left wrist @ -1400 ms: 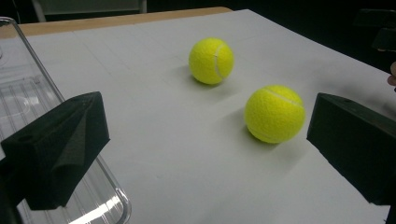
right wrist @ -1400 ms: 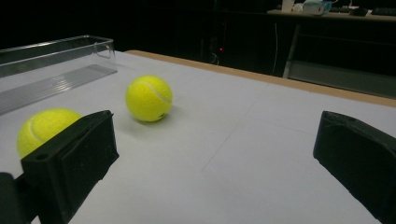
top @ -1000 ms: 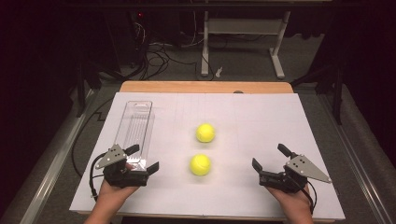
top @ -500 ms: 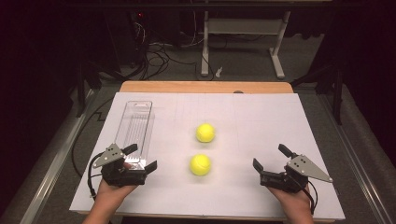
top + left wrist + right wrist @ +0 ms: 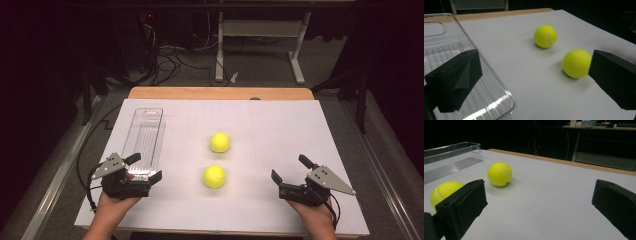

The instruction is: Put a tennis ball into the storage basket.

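The left gripper (image 5: pixel 134 175) sits low at the near left corner of the counter (image 5: pixel 280 125), its jaws spread wide and holding nothing; in the left gripper view one jaw hangs over the near end of the clear tray (image 5: pixel 486 100) while the other stands just short of the near tennis ball (image 5: pixel 576 63). That ball lies to the gripper's right, a short way off across bare white surface, and the far tennis ball (image 5: pixel 545 36) sits beyond it, close but apart. The right gripper (image 5: pixel 292 176) rests at the near right side, also wide open and empty, with the near ball (image 5: pixel 445 192) off to its left, partly hidden behind one jaw, and the far ball (image 5: pixel 499 174) farther in. From above, the near ball (image 5: pixel 214 176) lies between the two grippers, roughly level with both and about as close to the one as to the other. The tray (image 5: pixel 145 140) runs lengthwise away from the person along the left side, empty. A pick of the near ball with the left gripper would call for a sideways reach to the right, then a short carry back to the tray.
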`<action>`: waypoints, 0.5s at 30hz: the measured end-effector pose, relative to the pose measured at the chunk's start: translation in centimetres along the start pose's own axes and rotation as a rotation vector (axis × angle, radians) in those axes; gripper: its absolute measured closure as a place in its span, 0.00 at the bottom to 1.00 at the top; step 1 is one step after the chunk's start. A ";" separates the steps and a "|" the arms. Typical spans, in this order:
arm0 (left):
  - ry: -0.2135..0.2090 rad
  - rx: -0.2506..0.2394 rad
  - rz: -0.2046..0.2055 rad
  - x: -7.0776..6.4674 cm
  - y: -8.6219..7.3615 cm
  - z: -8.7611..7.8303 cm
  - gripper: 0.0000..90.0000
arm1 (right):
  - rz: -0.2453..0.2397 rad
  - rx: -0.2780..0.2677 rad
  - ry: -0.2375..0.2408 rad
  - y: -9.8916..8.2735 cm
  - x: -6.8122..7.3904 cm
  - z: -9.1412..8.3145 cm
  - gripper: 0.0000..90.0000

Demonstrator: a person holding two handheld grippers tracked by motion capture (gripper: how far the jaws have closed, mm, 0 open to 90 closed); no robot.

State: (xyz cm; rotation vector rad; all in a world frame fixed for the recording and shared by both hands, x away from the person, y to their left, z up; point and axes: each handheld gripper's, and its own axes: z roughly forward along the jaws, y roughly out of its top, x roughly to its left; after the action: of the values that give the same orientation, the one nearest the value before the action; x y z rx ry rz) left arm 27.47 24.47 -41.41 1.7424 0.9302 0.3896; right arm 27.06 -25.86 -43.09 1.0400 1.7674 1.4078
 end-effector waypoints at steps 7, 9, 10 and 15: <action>0.023 -0.013 -0.022 0.9 0.0 -0.9 0.00 | -0.007 0.005 0.000 0.0 0.0 0.0 0.00; 0.021 -0.012 -0.024 1.0 0.0 -0.9 0.00 | -0.007 0.005 -0.001 -0.1 0.0 0.0 0.00; 0.028 -0.015 -0.027 1.2 0.0 -1.1 0.00 | -0.006 0.006 -0.001 -0.1 0.0 0.0 0.00; 0.042 -0.015 -0.026 2.1 0.1 -1.8 0.00 | -0.008 0.006 0.002 -0.1 0.0 0.0 0.00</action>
State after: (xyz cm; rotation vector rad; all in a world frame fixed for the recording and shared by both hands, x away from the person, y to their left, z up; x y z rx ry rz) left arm 27.62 27.18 -41.05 1.7119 0.9771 0.4167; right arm 27.08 -25.87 -43.20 1.0341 1.7763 1.3994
